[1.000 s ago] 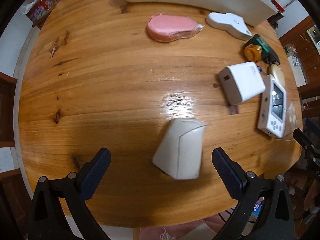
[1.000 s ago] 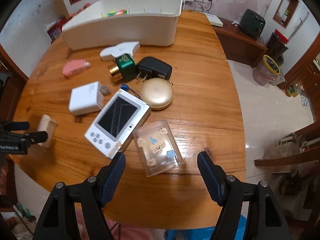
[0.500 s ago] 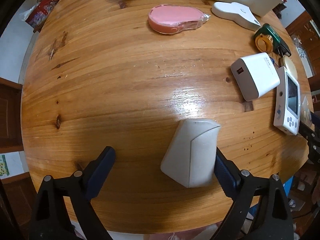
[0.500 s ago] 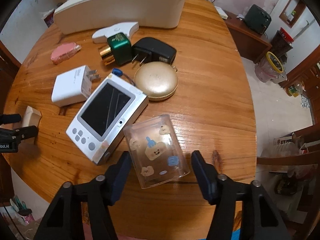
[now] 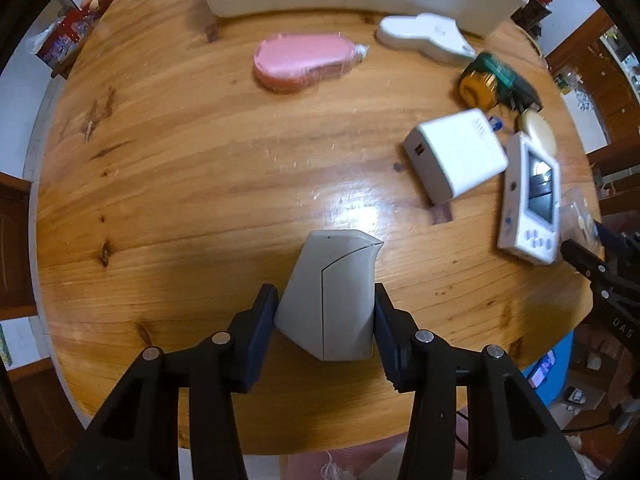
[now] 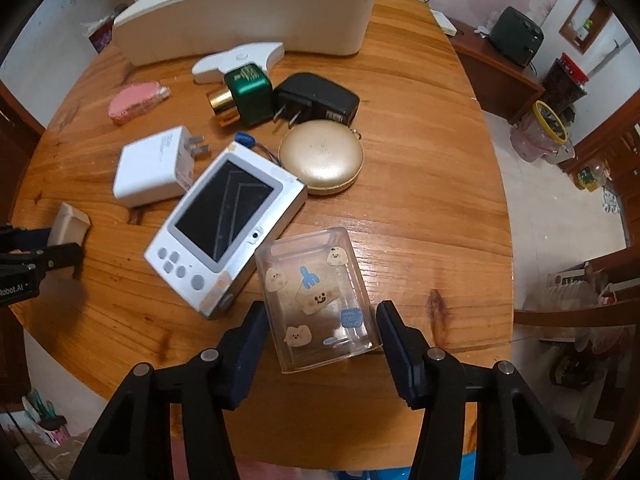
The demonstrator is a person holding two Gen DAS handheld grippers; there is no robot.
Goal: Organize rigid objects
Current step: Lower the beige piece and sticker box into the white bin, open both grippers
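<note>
My left gripper [image 5: 325,314] is shut on a beige wedge-shaped plastic object [image 5: 332,296] near the table's front edge; both pads touch its sides. It also shows in the right wrist view [image 6: 72,222]. My right gripper [image 6: 320,334] is open around a clear plastic box with cartoon stickers [image 6: 316,296]; small gaps remain on both sides. A white storage bin [image 6: 256,12] stands at the far side of the round wooden table [image 6: 420,168].
Between grippers and bin lie a white handheld console [image 6: 226,230], a white charger [image 6: 154,170], a gold round case [image 6: 322,162], a black adapter [image 6: 320,98], a green-and-gold bottle [image 6: 244,94], a white thermometer-like device [image 6: 236,58] and a pink wrapped item [image 6: 134,102].
My left gripper moved forward and closed on the beige object. My right gripper advanced around the clear box and narrowed its opening.
</note>
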